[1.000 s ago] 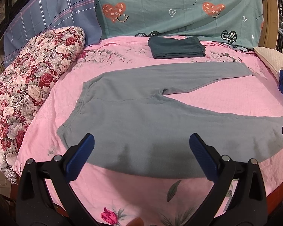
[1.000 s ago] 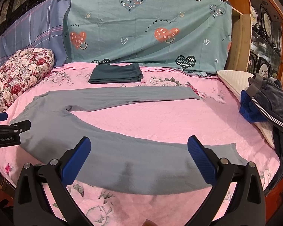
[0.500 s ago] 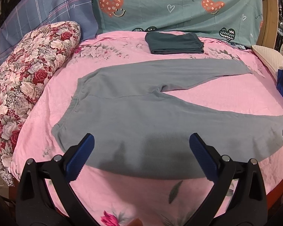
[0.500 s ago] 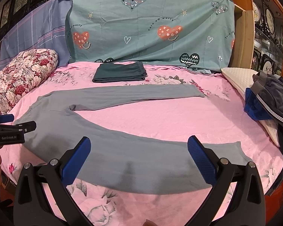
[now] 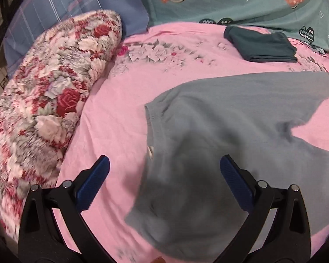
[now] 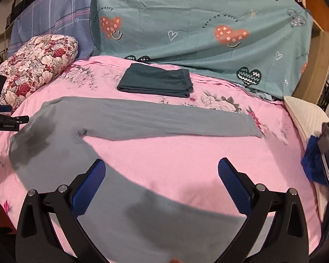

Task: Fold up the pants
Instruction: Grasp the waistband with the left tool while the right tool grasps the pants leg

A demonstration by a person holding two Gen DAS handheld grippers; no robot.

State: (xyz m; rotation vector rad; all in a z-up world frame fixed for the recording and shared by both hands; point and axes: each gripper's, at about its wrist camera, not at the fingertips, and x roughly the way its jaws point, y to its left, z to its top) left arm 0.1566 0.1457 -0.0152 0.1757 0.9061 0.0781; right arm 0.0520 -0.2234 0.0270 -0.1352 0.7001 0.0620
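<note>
Grey pants [image 5: 241,135] lie flat on the pink bed sheet [image 5: 125,100], legs spread apart to the right. In the left wrist view my left gripper [image 5: 164,179] is open and empty, hovering over the waistband end. In the right wrist view the pants [image 6: 142,118] show the far leg stretched right and the near leg under my right gripper [image 6: 161,182], which is open and empty above it. The left gripper also shows at the left edge of the right wrist view [image 6: 8,122].
A folded dark teal garment [image 6: 155,81] lies at the back of the bed. A floral pillow [image 5: 46,96] is on the left. A teal heart-print sheet [image 6: 208,32] hangs behind. A cream pillow [image 6: 304,114] and dark clothes [image 6: 326,157] sit at the right.
My left gripper has swung left and closer to the waistband end of the pants. My right gripper has moved down closer to the near leg. Both stay open.
</note>
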